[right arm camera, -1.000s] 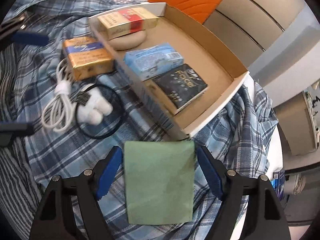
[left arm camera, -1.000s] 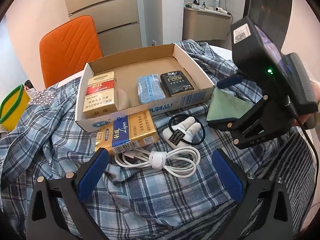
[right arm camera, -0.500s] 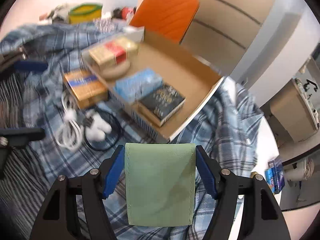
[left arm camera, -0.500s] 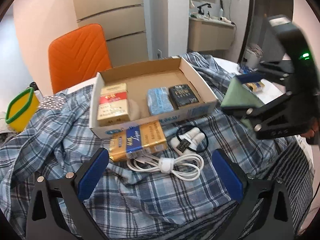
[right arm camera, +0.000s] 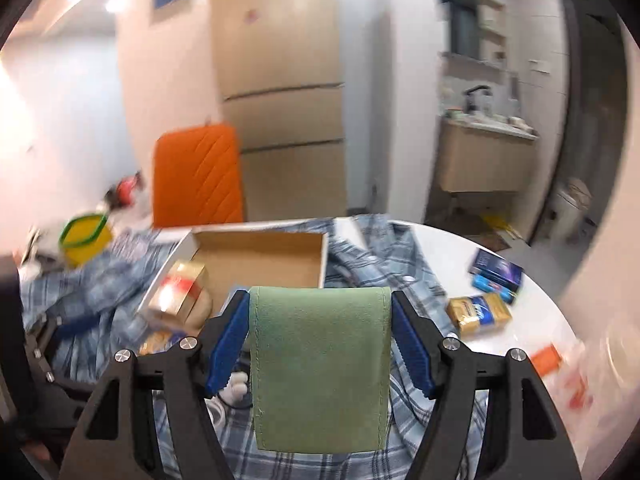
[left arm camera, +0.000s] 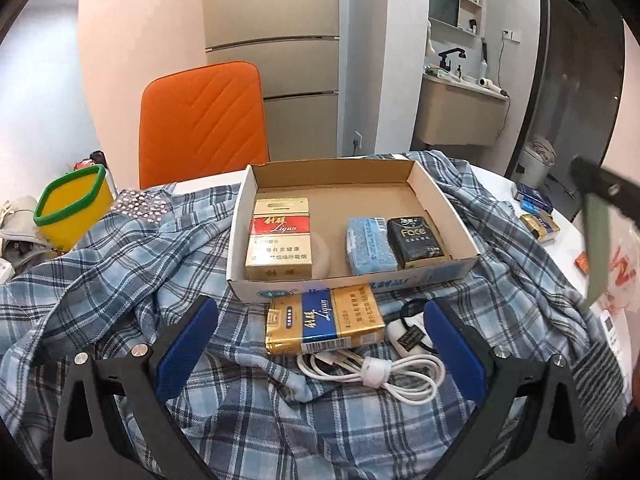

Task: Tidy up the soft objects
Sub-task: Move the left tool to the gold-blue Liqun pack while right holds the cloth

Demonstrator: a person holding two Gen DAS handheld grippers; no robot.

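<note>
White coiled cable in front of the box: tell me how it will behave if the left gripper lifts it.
The white cable is bound by one band mid-coil, so it probably lifts as one bundle. Its loops look limp, likely to sag. It looks light, resting on rumpled plaid cloth.

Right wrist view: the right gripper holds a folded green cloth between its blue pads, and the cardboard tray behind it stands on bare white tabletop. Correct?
Not quite. The right gripper does hold the folded green cloth, but the cardboard tray sits on a blue plaid shirt, not bare tabletop. The left wrist view shows this most clearly.
</note>
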